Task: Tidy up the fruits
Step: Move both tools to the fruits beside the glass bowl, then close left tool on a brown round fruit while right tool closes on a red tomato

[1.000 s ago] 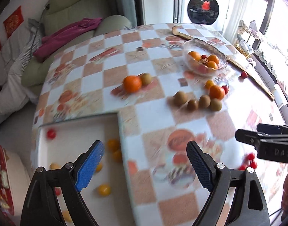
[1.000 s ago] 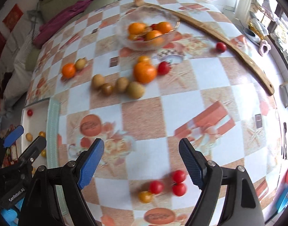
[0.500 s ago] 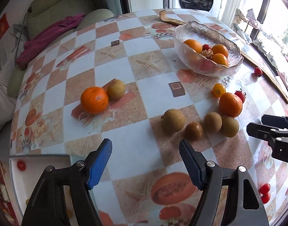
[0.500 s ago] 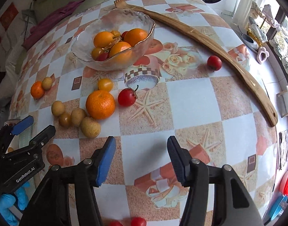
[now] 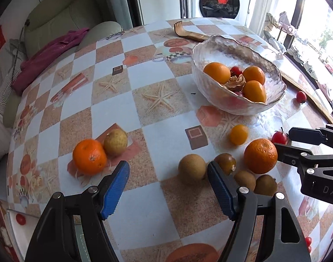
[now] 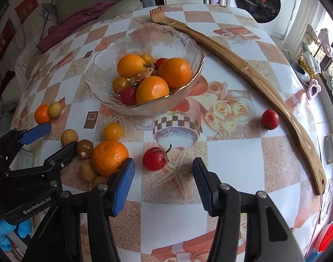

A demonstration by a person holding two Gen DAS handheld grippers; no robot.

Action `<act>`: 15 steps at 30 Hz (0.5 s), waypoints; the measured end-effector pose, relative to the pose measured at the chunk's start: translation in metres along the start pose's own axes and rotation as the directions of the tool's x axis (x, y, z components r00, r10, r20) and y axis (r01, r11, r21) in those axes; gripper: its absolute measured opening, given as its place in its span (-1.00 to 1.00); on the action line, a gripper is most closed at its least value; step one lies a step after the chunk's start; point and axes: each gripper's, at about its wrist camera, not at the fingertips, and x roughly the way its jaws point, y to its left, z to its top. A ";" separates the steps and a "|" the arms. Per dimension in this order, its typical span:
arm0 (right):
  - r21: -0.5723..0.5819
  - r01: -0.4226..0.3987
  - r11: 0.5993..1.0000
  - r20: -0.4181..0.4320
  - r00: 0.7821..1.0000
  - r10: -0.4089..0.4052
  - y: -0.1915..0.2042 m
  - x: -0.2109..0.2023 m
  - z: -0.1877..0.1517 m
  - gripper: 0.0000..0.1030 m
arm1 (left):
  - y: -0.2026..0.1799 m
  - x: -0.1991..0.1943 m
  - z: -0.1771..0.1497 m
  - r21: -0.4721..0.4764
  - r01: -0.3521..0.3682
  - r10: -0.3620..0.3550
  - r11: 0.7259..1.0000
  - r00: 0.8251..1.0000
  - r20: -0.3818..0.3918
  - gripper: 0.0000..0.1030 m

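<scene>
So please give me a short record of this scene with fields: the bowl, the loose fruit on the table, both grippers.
bowl: glass bowl holding oranges and small tomatoes
loose orange: large orange beside the brown fruits
stemmed tomato: red tomato just ahead of the right gripper
far pair: orange touching a pale fruit
left gripper: open, nothing held
right gripper: jaws closing, nothing between them yet

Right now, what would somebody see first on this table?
Probably the glass bowl mid-table, piled with oranges and little tomatoes. Next, the long wooden back scratcher curving along its right side. Nearer the right gripper, whose empty jaws are closing, a big orange and red tomato lie loose.
</scene>
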 end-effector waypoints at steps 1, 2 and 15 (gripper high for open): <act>-0.002 0.000 1.000 0.003 1.000 0.000 0.000 0.000 0.001 0.01 | 0.000 0.001 0.001 -0.003 0.002 -0.002 1.000 1.000 0.001 0.48; -0.003 -0.003 1.000 0.005 1.000 0.003 0.000 0.001 0.003 -0.11 | 0.000 0.002 0.003 -0.007 0.005 -0.005 1.000 1.000 0.000 0.48; 0.069 -0.048 0.997 -0.002 0.999 0.048 -0.008 -0.008 -0.001 -0.52 | -0.013 -0.003 0.001 -0.018 0.095 -0.095 0.995 0.995 -0.023 -0.40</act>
